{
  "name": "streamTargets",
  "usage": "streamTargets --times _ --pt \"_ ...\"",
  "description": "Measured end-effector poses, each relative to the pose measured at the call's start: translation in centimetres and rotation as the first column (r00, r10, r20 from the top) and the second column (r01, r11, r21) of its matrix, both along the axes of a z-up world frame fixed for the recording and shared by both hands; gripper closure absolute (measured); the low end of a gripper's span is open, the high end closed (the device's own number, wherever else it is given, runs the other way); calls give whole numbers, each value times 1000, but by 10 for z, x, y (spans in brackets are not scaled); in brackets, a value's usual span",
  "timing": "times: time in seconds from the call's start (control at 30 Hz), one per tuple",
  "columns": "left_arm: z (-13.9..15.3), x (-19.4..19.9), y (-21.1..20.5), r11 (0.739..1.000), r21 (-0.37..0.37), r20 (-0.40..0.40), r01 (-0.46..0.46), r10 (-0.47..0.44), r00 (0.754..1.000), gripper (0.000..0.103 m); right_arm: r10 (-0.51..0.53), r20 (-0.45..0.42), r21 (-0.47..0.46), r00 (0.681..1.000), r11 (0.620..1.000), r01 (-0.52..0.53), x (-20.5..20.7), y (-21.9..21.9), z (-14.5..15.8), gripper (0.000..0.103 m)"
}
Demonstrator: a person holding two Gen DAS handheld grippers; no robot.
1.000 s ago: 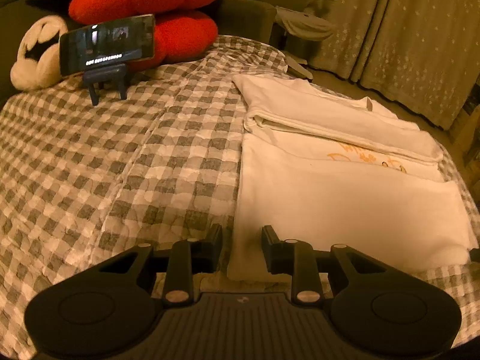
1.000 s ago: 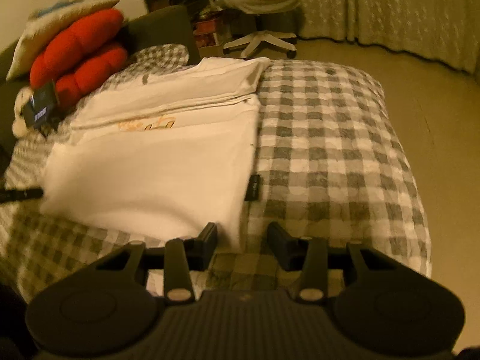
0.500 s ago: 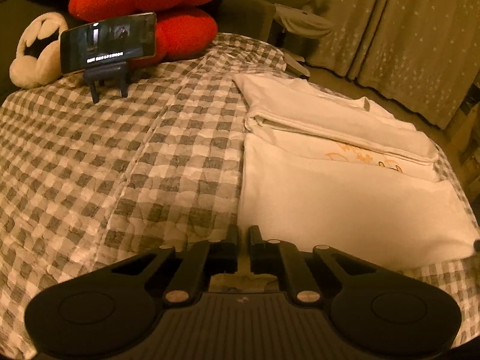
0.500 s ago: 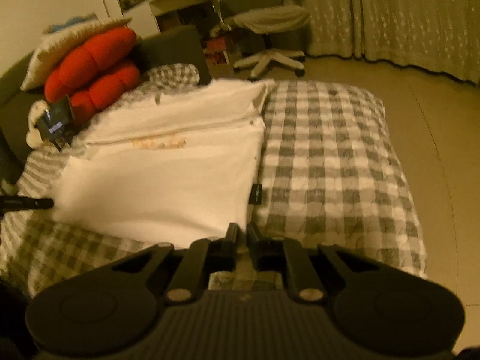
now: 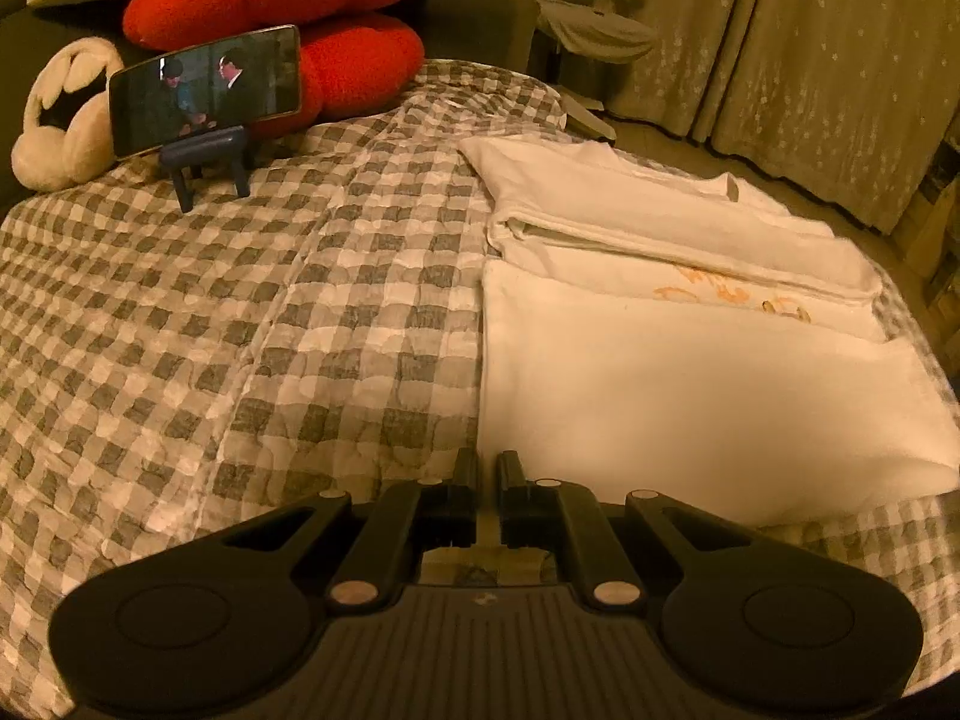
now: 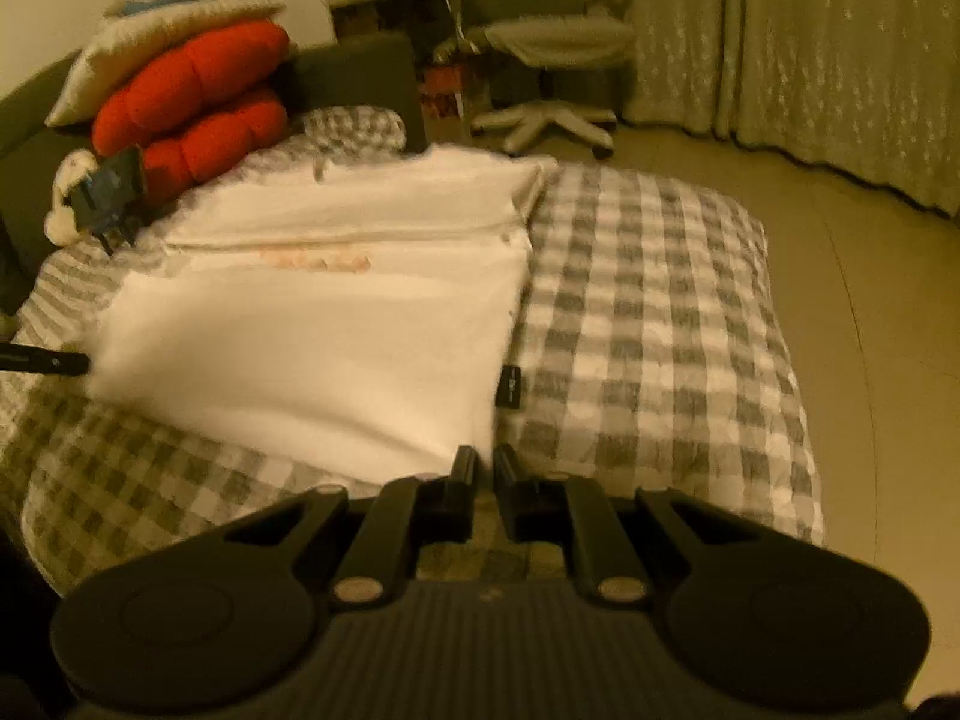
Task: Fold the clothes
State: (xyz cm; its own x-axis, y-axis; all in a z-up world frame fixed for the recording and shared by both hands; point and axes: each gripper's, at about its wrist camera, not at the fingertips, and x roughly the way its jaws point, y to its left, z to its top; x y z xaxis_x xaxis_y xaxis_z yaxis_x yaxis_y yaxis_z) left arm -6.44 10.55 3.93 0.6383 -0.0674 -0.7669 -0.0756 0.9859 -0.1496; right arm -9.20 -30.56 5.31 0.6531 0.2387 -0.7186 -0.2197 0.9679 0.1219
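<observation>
Pinching white garment (image 5: 690,396) corners, both claws closed

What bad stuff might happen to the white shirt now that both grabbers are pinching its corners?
1. The left gripper and right gripper each pinch only a near corner of the white shirt, so the cloth might slip out when lifted.
2. Its side flaps are only laid over the middle, so a quick pull may undo those folds.
3. The phone on its stand sits on the checked blanket; tugging the bedding might tip it.
</observation>
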Motion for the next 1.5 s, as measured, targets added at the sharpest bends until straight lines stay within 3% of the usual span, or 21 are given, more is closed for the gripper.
streamTargets --times 0.07,0.3,0.37,0.43,0.57,0.73,0.9,1.03,1.17,1.23,1.4,1.5 --pt "3 0 0 1000 0 11 6 -6 1000 95 0 0 7 1000 1000 0 0 -3 1 94" --pt "-2 3 -6 999 38 -3 24 -24 1000 94 17 -52 -93 999 995 -22 7 12 -13 92" --pt "0 4 -2 1000 15 -5 17 -17 1000 91 7 -46 -96 999 995 -11 7 11 -12 89" --pt "2 4 4 1000 -14 -1 2 -2 1000 91 -5 -22 -102 1000 995 3 5 10 -8 78" --pt "11 1 8 999 -24 47 -23 25 999 91 -41 71 -100 997 994 48 2 6 3 74" --pt "16 0 1 999 28 108 -19 16 994 91 -55 124 -82 991 995 65 8 15 5 74" --pt "16 2 -12 998 67 157 -9 -2 988 91 52 114 -115 992 993 -39 19 53 -6 74" --pt "11 3 -26 995 95 156 33 -47 987 91 106 54 -142 993 985 -98 28 76 -17 74" --pt "1 7 -34 987 149 106 53 -69 992 91 109 7 -163 994 981 -107 30 81 -22 73" --pt "-2 9 -33 988 140 92 57 -70 993 91 101 14 -158 995 983 -98 28 80 -21 73" --pt "9 5 -29 993 112 153 40 -57 987 91 103 43 -155 994 983 -95 25 79 -18 72" --pt "4 8 -32 992 111 130 61 -75 989 91 90 9 -154 996 984 -88 28 77 -21 69"
